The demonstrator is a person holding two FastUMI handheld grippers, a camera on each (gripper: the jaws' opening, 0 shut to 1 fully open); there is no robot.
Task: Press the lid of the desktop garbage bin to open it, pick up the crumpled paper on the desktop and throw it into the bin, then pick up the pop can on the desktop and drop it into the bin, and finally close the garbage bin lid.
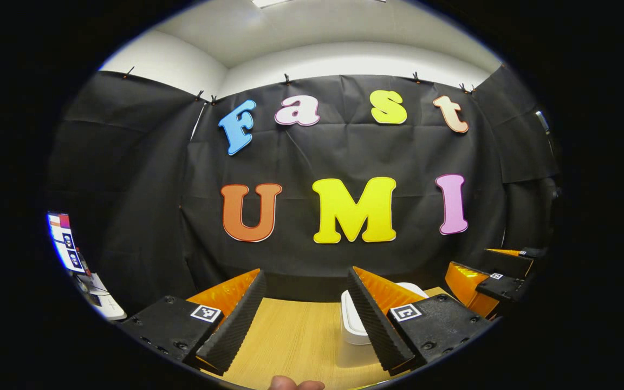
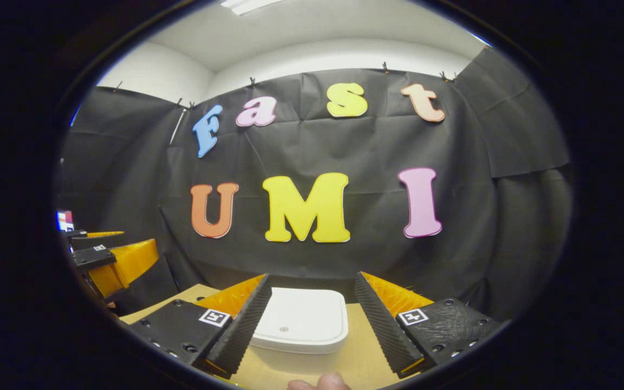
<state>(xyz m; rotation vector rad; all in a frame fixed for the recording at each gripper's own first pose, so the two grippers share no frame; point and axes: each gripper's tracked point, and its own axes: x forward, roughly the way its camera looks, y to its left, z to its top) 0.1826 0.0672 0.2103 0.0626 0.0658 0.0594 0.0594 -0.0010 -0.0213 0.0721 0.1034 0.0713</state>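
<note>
Both grippers spread; bin [image 2: 301, 320] upright, lid [image 2: 304, 311] closed flat.

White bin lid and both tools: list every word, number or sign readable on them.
White plastic bin lid: no text readable.
Left tool: square black-and-white coded markers on its fingers, no words.
Right tool: coded finger markers of the same kind, no words.

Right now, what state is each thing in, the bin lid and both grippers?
Garbage bin lid: closed, lying flat on the bin, not yet pressed.
Right gripper: open, fingers spread either side of the lid, above it.
Left gripper: open, holding nothing, over the wooden desktop.
</note>
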